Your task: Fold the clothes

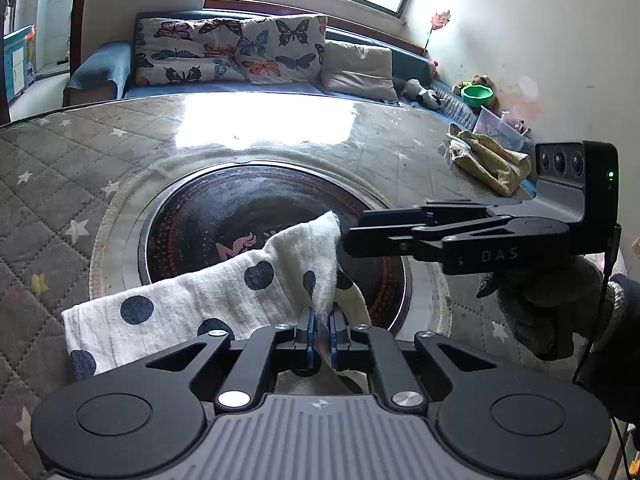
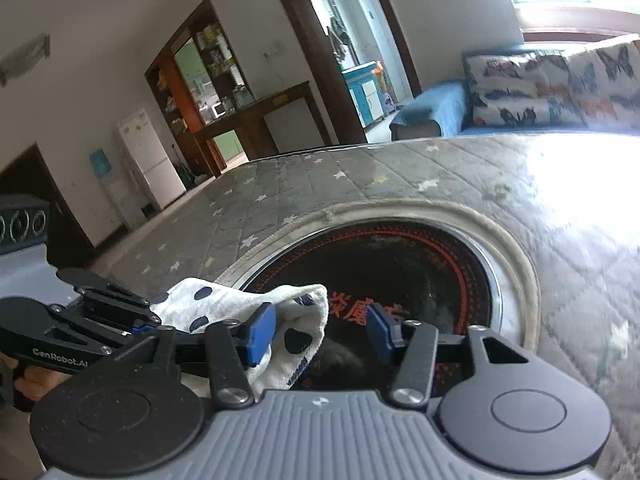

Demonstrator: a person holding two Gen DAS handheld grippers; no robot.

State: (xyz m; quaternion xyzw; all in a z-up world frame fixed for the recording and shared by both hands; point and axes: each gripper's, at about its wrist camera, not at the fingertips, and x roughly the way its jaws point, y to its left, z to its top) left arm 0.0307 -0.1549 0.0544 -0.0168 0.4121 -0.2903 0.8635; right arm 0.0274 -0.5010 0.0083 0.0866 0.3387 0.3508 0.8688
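Spotted cloth (image 1: 224,300) lifted over the table's round black plate (image 1: 240,216).
Left gripper (image 1: 322,330) angles down, jaws pinching cloth; right gripper (image 2: 322,334), jaws apart, cloth between them.

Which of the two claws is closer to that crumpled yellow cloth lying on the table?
The right claw. In the left wrist view it reaches in from the side where the yellow cloth lies, while the left claw, shut on the polka-dot cloth, sits farther off.

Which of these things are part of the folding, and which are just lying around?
In use: spotted cloth; left hand-held gripper, pinching it; right hand-held gripper, open.
Lying about: yellow rag; green bowl; cushions; soft toy.
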